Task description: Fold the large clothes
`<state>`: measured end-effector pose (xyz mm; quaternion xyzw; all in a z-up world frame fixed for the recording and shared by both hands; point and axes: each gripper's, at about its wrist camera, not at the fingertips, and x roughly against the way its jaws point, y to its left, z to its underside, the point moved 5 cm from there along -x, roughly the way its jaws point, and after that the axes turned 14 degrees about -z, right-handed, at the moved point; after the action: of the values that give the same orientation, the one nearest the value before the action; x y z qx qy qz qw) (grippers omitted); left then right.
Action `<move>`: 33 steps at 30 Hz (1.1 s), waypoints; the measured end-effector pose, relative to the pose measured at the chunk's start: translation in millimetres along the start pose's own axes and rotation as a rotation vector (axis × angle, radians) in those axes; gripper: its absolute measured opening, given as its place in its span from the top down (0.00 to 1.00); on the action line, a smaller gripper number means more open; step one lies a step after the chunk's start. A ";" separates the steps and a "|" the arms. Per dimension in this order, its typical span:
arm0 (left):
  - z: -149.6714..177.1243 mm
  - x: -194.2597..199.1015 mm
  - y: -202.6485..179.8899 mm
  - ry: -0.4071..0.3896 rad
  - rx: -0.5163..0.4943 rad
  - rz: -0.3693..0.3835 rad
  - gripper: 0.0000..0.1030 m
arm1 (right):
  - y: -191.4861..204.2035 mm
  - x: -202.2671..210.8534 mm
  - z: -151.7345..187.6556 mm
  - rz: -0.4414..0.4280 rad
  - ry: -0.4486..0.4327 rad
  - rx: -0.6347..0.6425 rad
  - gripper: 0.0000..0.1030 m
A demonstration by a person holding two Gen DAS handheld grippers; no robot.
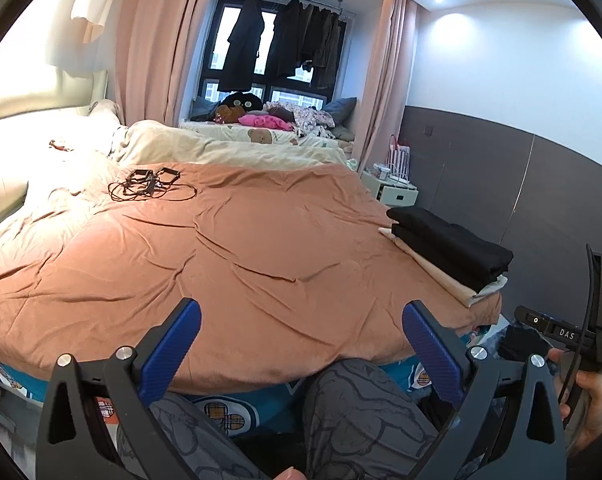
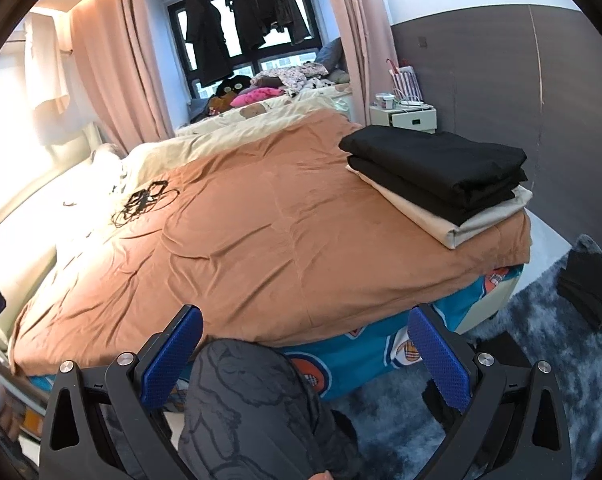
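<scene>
A stack of folded clothes, black pieces (image 2: 437, 164) on a beige piece (image 2: 449, 220), lies at the bed's near right corner; it also shows in the left wrist view (image 1: 453, 244). The bed carries a wrinkled orange-brown cover (image 1: 229, 248), also in the right wrist view (image 2: 261, 224). My left gripper (image 1: 301, 320) is open and empty, held above the bed's near edge over my knees. My right gripper (image 2: 305, 324) is open and empty, also at the near edge, left of the stack. The right gripper's body (image 1: 569, 336) shows in the left wrist view.
A tangle of black cables and small devices (image 1: 151, 184) lies on the far left of the cover. Cream bedding (image 1: 221, 144) and a toy pile lie behind. A white nightstand (image 2: 405, 114) stands far right. A grey shaggy rug (image 2: 541, 360) with black items lies right of the bed.
</scene>
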<state>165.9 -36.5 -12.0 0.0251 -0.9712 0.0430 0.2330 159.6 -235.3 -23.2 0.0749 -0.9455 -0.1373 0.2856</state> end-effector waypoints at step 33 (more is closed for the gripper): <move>0.3 9.8 -3.1 -0.010 -0.034 -0.033 0.00 | 2.3 -0.8 9.4 -0.018 -0.004 -0.010 0.00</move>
<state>157.2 -39.9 -7.6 0.0373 -0.9724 0.0225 0.2290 154.9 -230.9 -30.5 0.0820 -0.9446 -0.1447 0.2830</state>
